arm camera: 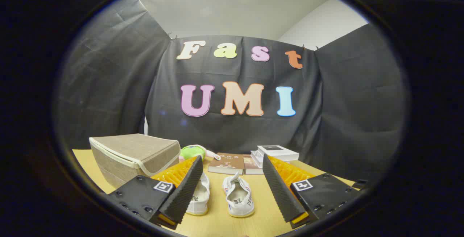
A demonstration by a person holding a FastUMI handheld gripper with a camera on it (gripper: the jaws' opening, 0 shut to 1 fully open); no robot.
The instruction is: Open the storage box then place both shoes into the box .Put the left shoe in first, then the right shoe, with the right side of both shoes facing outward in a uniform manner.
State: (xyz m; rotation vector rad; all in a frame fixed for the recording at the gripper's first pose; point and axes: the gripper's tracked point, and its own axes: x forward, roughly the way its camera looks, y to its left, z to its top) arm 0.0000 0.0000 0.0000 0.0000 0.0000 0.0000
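My gripper [232,164] is open, its two ribbed black fingers [186,190] spread wide above the table with nothing between them. Two white canvas shoes lie side by side on the wooden table below the fingers: one shoe [238,196] sits in the gap between them, the other shoe [200,197] is partly hidden behind the left finger. A beige fabric storage box [134,155] with a pale trimmed lid stands to the left, beyond the left finger. Its lid is down.
Behind the shoes lie a brown book [227,163] and a stack of white books [277,153]. A green and pink plush toy [194,152] rests beside the box. The table [214,226] ends at the black cloth wall.
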